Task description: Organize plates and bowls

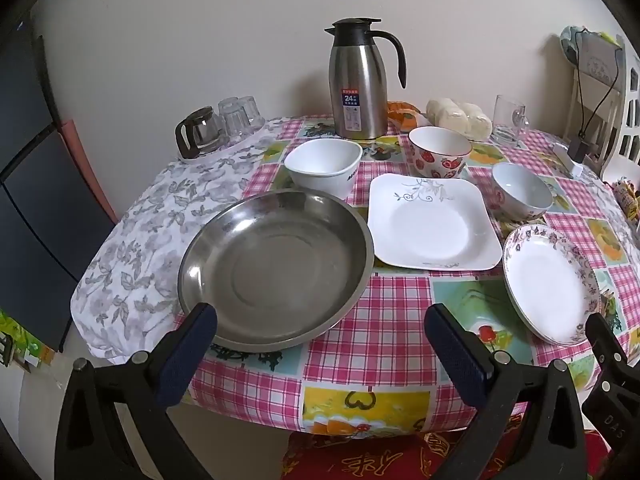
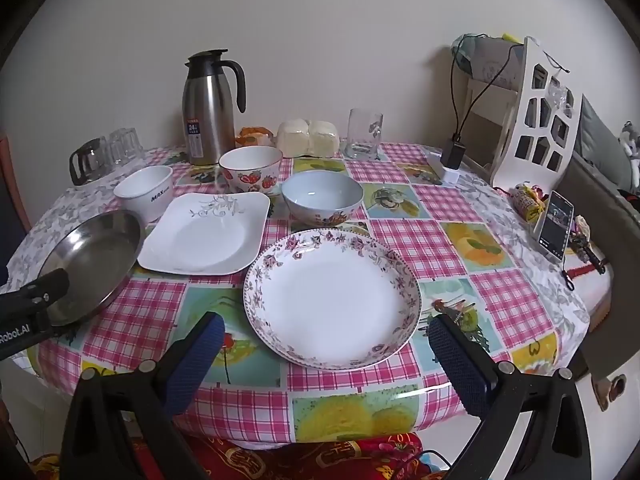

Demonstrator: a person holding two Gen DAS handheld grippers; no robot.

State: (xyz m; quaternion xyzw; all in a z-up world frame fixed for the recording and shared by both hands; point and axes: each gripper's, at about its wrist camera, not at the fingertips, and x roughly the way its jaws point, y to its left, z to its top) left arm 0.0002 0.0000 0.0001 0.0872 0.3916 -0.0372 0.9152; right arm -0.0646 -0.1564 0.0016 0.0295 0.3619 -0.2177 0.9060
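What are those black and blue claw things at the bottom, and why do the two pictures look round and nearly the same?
Those claws are grabbers that a person holds, one in each hand. Each has a tiny wide-eyed camera looking along its fingers, which bends the picture round. One picture is from the left gripper, facing the steel pan. The other is from the right gripper, facing the flowered plate. Also on the checked table: a square plate, three bowls and a steel jug. Both grabbers are wide open, holding nothing.

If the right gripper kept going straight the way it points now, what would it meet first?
Most likely the floral-rimmed plate: it lies directly ahead of the open right gripper, nothing between them, though depth is uncertain.
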